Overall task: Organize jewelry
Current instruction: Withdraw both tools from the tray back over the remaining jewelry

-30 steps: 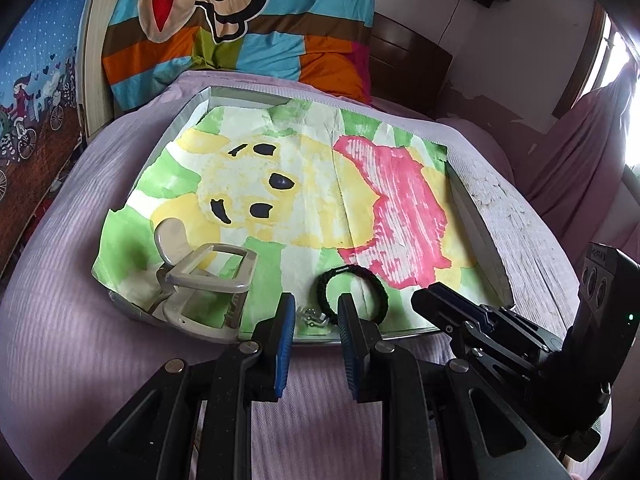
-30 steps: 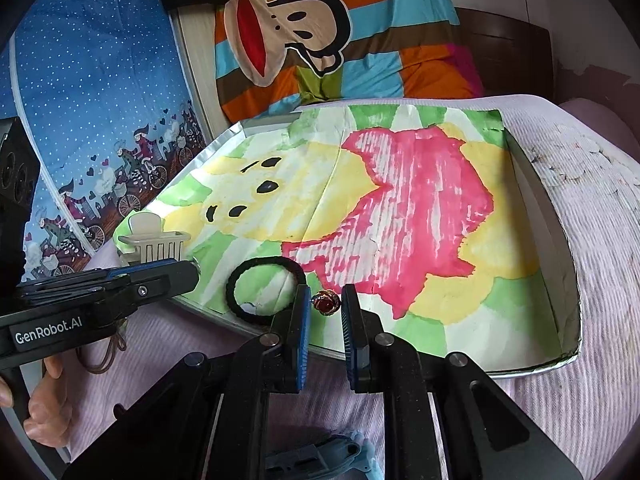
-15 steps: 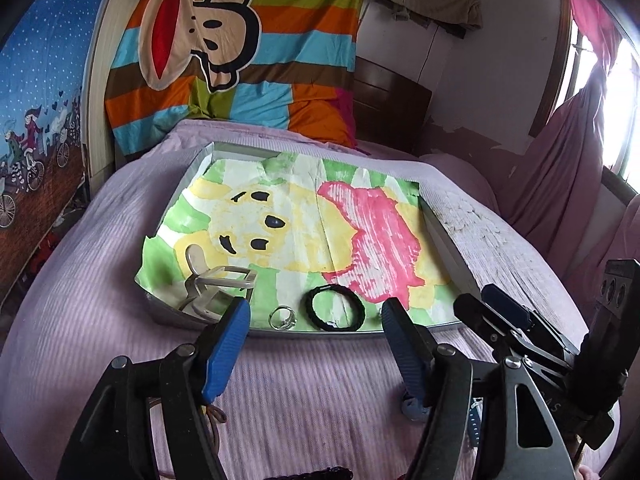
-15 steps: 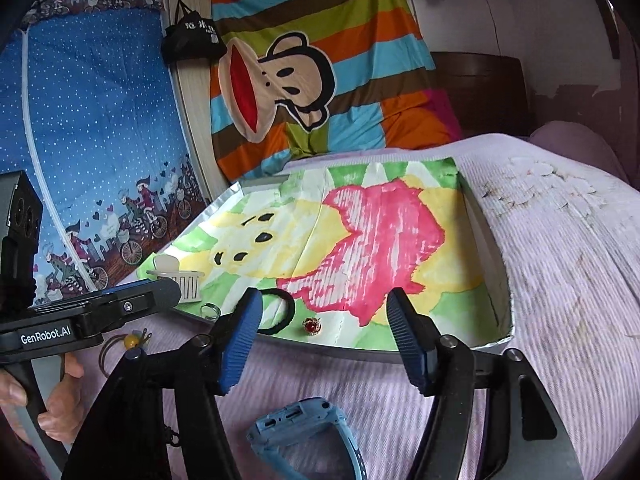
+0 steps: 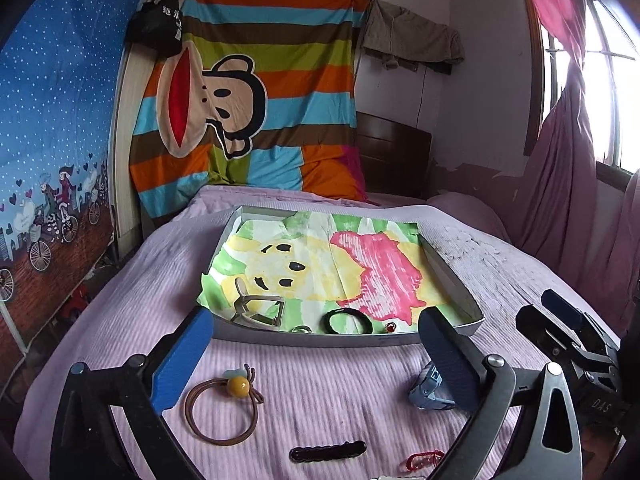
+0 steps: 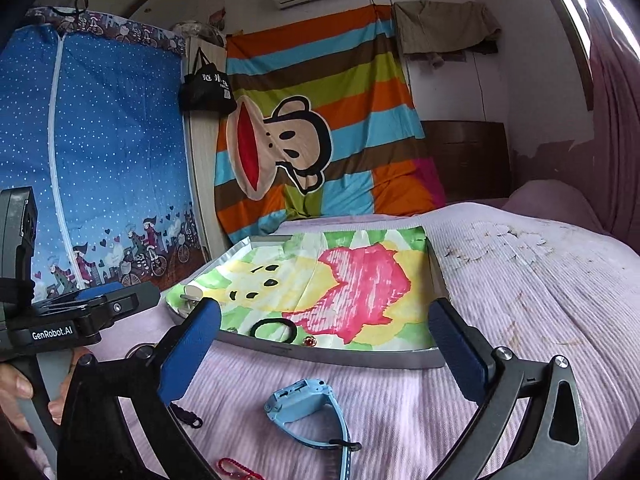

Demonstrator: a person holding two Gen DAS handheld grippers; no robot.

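Note:
A shallow grey tray lined with a painted paper sits on the bed. Along its near edge lie a beige claw clip, a silver ring, a black hair band and a small red-stone piece. My left gripper hangs in front of the tray, its jaws opening wide with nothing between them. My right gripper does the same, its jaws opening and empty, above a blue watch. The red-stone piece and the black hair band lie just inside the tray wall.
On the lilac bedspread in front of the tray lie a brown hair tie with a yellow bead, a black barrette, red beads and the blue watch. A hand holds the left gripper's handle. A striped blanket hangs behind.
Both grippers went from nearly shut at the tray's near edge to wide open, pulling back and up. The silver ring and the red-stone piece stay in the tray.

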